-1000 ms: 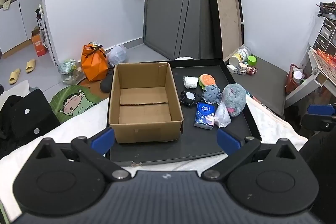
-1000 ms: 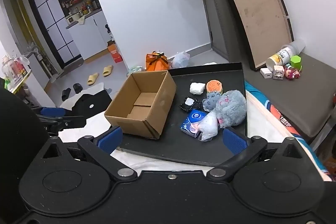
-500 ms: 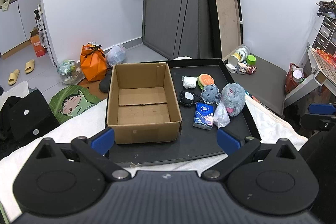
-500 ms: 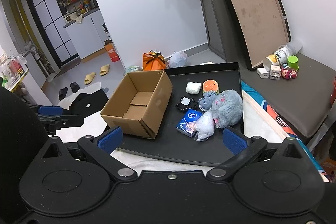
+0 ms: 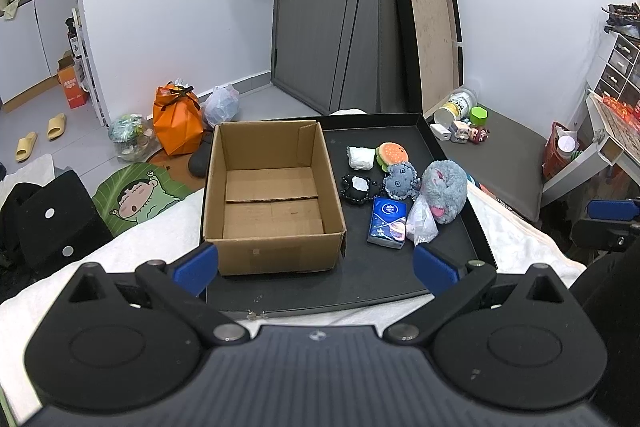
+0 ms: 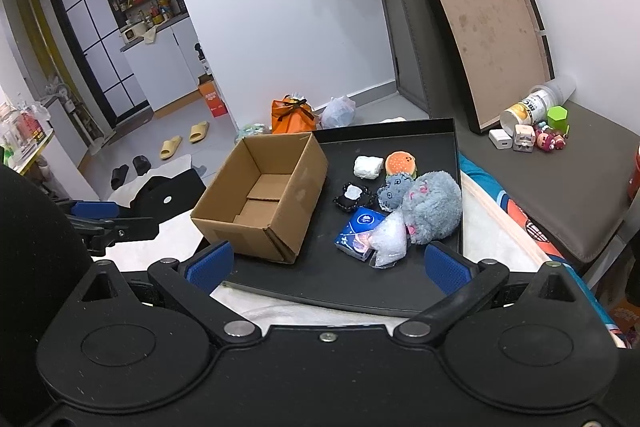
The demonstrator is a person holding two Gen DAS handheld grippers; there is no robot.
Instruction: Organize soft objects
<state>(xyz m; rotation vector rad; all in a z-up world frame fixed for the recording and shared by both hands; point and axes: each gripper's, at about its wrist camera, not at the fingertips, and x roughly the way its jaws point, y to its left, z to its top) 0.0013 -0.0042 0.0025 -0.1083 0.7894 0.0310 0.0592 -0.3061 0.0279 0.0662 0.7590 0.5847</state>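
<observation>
An empty open cardboard box (image 5: 272, 195) (image 6: 264, 195) stands on the left of a black tray (image 5: 360, 279) (image 6: 400, 291). To its right lie soft items: a grey furry plush (image 5: 444, 191) (image 6: 434, 207), a small grey plush (image 5: 400, 181), a burger toy (image 5: 392, 154) (image 6: 401, 163), a white wad (image 5: 360, 158), a black-edged pad (image 5: 358, 187), a blue tissue pack (image 5: 387, 222) (image 6: 357, 229) and a clear bag (image 5: 420, 225) (image 6: 390, 237). My left gripper (image 5: 316, 265) and right gripper (image 6: 326, 263) are both open and empty, held before the tray's near edge.
The tray rests on a white cloth (image 5: 140, 239). A second tray (image 5: 428, 39) leans on the wall behind. A grey bench (image 6: 560, 179) at right holds small toys and a can. An orange bag (image 5: 176, 119) and slippers sit on the floor at left.
Both grippers have drawn back and lifted a little, so the tray and box look slightly farther away. Nothing on the tray has moved.
</observation>
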